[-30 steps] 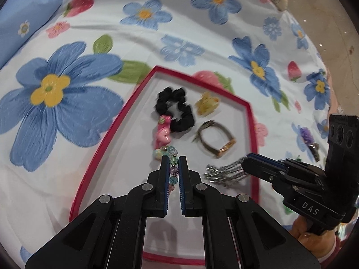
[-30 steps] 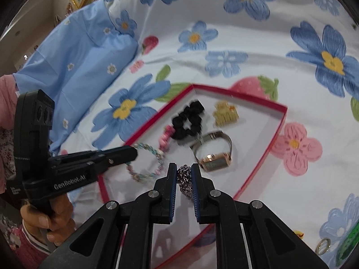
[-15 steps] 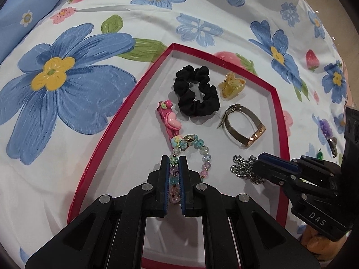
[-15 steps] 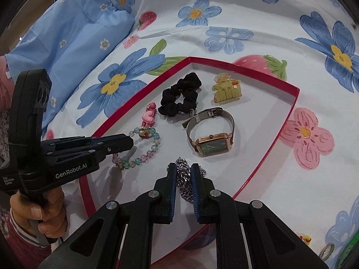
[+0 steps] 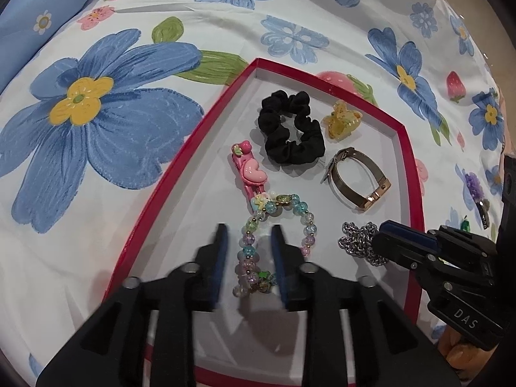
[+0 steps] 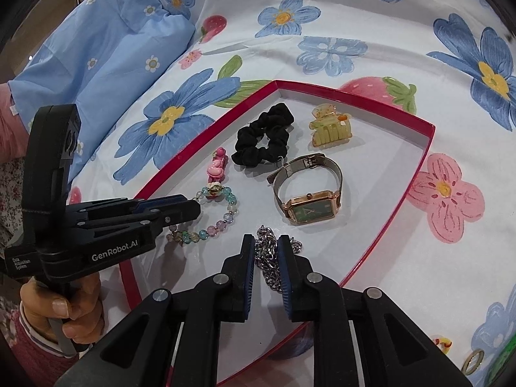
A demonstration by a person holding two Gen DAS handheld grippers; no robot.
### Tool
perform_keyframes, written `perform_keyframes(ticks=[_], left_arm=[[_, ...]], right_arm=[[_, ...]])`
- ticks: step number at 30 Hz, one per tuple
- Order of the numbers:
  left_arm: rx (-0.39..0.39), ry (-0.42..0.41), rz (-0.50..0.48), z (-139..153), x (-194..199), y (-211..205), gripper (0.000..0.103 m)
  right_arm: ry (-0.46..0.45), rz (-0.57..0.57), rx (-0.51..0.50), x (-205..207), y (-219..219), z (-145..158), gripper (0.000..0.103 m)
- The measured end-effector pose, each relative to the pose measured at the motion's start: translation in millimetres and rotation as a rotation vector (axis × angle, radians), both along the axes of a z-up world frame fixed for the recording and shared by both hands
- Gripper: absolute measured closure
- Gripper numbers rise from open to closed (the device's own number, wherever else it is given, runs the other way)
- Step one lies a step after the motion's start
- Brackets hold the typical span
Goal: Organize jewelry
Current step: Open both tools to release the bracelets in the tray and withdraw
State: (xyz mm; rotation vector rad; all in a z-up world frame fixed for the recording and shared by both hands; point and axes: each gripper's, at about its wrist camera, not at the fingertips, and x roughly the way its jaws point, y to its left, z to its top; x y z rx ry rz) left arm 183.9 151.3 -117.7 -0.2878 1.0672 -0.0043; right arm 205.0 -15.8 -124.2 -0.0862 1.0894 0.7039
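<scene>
A red-rimmed tray (image 5: 180, 174) (image 6: 416, 174) lies on the flowered bedspread. In it are a black scrunchie (image 5: 290, 129) (image 6: 262, 138), a yellow claw clip (image 5: 342, 119) (image 6: 329, 125), a pink hair clip (image 5: 248, 171) (image 6: 217, 169), a gold watch (image 5: 358, 177) (image 6: 309, 193), a beaded bracelet (image 5: 274, 225) (image 6: 213, 213) and a silver chain (image 5: 358, 242) (image 6: 271, 258). My left gripper (image 5: 250, 235) (image 6: 193, 204) is open, its fingers either side of the bracelet lying on the tray. My right gripper (image 6: 266, 245) (image 5: 383, 235) stands slightly open around the chain, which rests on the tray.
A light blue pillow (image 6: 96, 48) lies at the far left. A purple-flower hair tie (image 5: 474, 187) lies on the bedspread right of the tray. Small rings (image 6: 471, 359) lie at the lower right in the right wrist view.
Both grippers lowered their items into the tray. The left gripper has opened and let go of the bracelet. The right gripper's jaws have parted around the chain.
</scene>
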Motion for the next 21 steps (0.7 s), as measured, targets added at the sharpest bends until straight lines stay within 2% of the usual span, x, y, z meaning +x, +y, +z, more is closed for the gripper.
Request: perform_keyframes(ticks=[2, 5, 7, 9, 11, 14, 16, 21], left_arm=[[-0.002, -0.004, 0.006, 2.1, -1.0, 1.3, 0.068], [-0.006, -0.006, 0.011, 5.7, -3.8, 1.9, 0.066], [-0.011, -0.013, 0.015, 9.4, -8.0, 1.4, 0.057], [-0.020, -0.026, 0.022, 13.8, -13.4, 0.1, 0.050], [-0.025, -0.035, 0.023, 17.9, -18.1, -2.7, 0.050], [-0.036, -0.048, 0.019, 25.3, -27.3, -9.2, 0.043], [-0.046, -0.061, 0.017, 31.3, -34.5, -15.1, 0.034], [-0.058, -0.095, -0.012, 47.0, -47.0, -35.7, 0.033]], right_arm=[[0.002, -0.005, 0.012, -0.5, -1.9, 1.5, 0.084], [-0.007, -0.016, 0.042, -1.9, -7.3, 7.9, 0.075], [-0.020, -0.029, 0.074, -4.4, -13.4, 16.3, 0.067], [-0.043, -0.041, 0.103, -8.3, -20.7, 26.1, 0.067], [-0.062, -0.060, 0.126, -12.0, -29.5, 35.0, 0.066], [-0.093, -0.102, 0.156, -18.1, -47.0, 48.9, 0.059], [-0.113, -0.130, 0.172, -22.5, -60.9, 57.1, 0.053], [-0.143, -0.207, 0.198, -33.3, -99.4, 71.7, 0.050]])
